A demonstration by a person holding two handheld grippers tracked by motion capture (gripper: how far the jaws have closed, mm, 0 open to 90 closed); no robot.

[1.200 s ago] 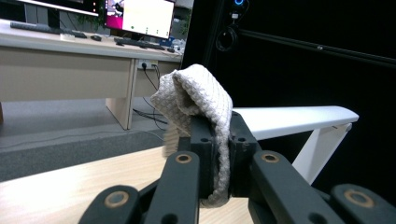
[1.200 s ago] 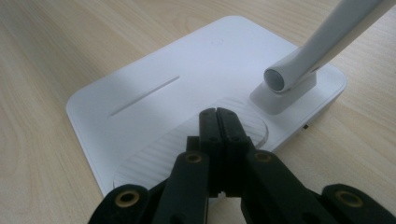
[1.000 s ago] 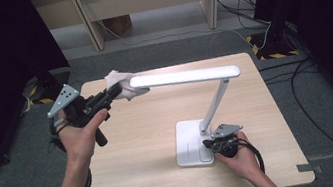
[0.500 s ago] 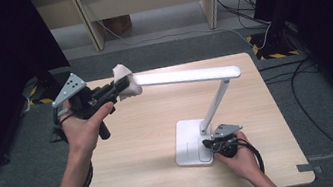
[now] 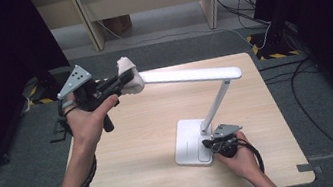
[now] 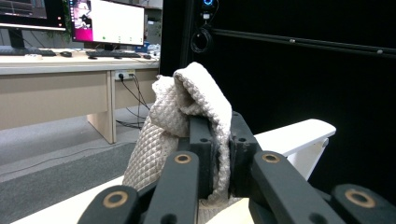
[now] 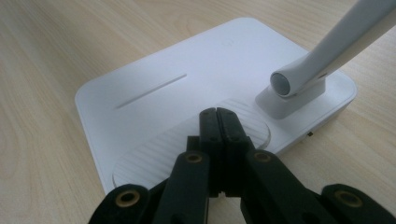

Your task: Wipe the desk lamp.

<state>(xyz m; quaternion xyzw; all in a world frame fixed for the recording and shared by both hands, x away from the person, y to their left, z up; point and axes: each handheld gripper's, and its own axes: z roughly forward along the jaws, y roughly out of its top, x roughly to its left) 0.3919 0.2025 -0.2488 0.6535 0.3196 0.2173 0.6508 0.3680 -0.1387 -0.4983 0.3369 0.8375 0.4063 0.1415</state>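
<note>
Cloth (image 6: 187,112) is being read as soft, light and quilted: it crumples and folds over, so it is best pinched through a bunched fold, as is being done now. Lamp (image 5: 208,112) is being judged rigid but top-heavy, with a smooth white plastic skin; it is likely to tip or slide under side load, so the base (image 7: 187,79) is the place to steady it.

Left tongs (image 6: 219,154) are being held closed on the cloth, the wad being carried at the far left end of the lamp head (image 5: 192,74), above the far-left part of the bench (image 5: 149,126). Whether cloth and head are touching cannot be told.

Right tongs (image 7: 219,121) are being kept fully closed, nothing between the jaws, tips being rested on or just over the ribbed oval pad of the base, near right of the bench.
</note>
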